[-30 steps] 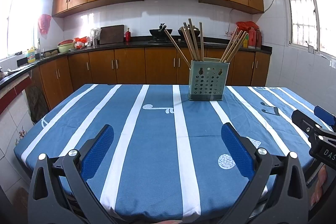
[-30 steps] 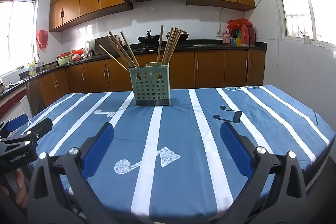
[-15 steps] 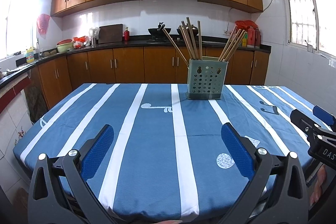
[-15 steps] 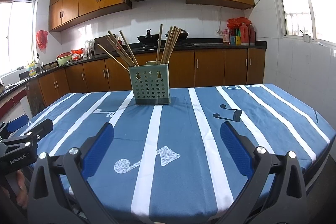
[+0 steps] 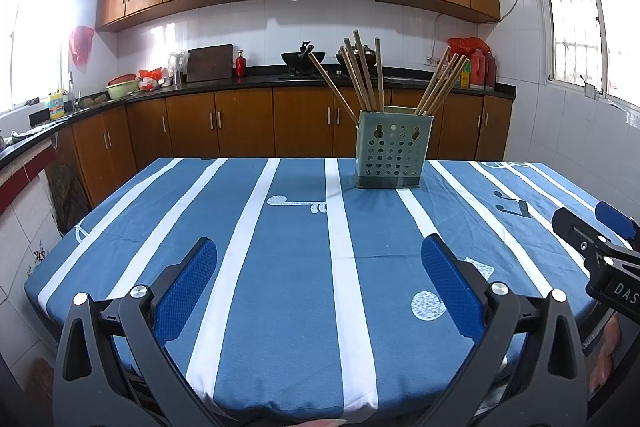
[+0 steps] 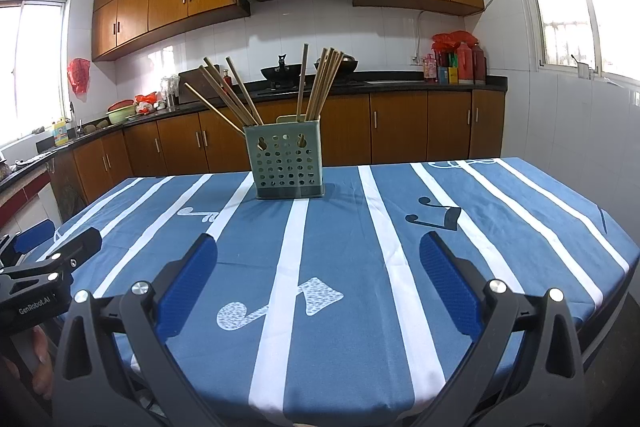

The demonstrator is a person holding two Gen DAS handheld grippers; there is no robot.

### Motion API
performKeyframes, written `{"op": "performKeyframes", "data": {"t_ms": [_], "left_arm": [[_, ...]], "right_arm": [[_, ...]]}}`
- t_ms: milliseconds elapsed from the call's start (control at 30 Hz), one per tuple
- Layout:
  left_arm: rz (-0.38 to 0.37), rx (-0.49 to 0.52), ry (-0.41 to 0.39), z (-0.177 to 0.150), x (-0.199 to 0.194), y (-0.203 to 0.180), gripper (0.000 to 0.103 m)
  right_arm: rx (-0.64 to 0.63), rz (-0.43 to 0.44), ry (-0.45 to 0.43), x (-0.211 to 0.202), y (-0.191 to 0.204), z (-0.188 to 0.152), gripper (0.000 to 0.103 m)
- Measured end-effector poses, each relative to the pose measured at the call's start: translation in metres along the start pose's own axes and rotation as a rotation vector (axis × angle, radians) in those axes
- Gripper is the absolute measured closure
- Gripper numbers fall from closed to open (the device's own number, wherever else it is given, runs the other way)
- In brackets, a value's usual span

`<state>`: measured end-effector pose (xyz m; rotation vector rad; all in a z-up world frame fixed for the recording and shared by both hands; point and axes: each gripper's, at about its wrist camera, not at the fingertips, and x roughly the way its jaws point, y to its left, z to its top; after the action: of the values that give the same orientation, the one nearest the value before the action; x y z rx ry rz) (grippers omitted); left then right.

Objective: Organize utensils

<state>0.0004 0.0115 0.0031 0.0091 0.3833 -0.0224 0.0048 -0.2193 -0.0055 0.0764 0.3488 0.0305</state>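
Stood upright toward the far edge of the table (image 5: 280,307), a pale green perforated utensil holder (image 5: 390,151) on a darker base, two keyhole slots near its rim. Held wooden chopsticks (image 5: 362,75) in two leaning bunches, one fanned left, one tilted right. Lay bare over the whole near half of the blue, white-striped tablecloth (image 6: 320,247), with open room up to the near edge. Hovered low over that near edge with blue pads spread wide and nothing between them: left gripper (image 5: 319,263), right gripper (image 6: 318,257), each well apart from the holder. Ran behind the table a dark counter (image 5: 256,79) with cutting board (image 5: 210,62), wok (image 5: 302,58) and red bottles (image 6: 466,63)
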Motion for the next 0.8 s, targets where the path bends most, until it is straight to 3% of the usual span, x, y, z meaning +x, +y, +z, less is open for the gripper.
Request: {"op": "performKeyframes", "data": {"t_ms": [800], "left_arm": [[0.0,0.0,0.001,0.0014,-0.0004,-0.0001,0.002]], "right_arm": [[0.006,-0.001,0.003,0.0004,0.0016,-0.0034,0.004]]}}
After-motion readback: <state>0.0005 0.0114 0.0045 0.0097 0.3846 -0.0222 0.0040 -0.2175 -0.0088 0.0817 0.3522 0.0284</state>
